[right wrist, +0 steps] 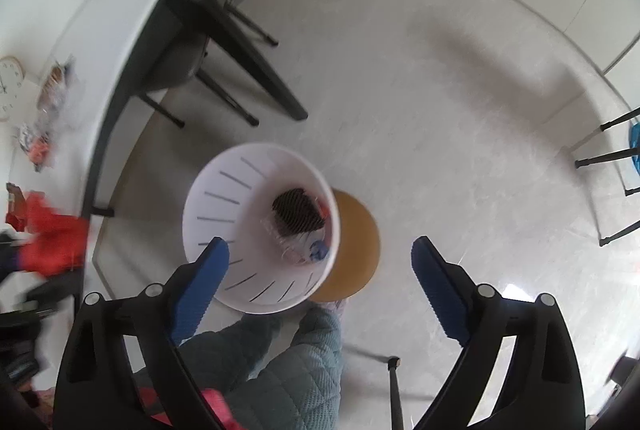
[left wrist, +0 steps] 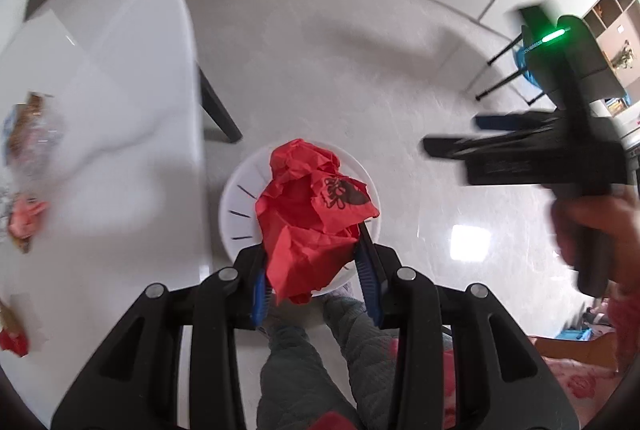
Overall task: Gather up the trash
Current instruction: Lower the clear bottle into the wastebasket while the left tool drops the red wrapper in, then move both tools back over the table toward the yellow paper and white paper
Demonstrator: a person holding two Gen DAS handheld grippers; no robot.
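Crumpled red paper [left wrist: 310,218] is pinched between the blue pads of the left tool [left wrist: 316,270], directly above the white slotted bin [right wrist: 260,226] standing on the floor just off the counter [left wrist: 120,102] edge. Right tool [right wrist: 320,282] has its jaws spread wide with nothing between them, over the bin, which already holds wrappers [right wrist: 300,226].

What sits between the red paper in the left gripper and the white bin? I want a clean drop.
Nothing visible does. The left gripper holds the crumpled red paper directly above the white bin, whose mouth is open. The right gripper is open, empty and off to the side.
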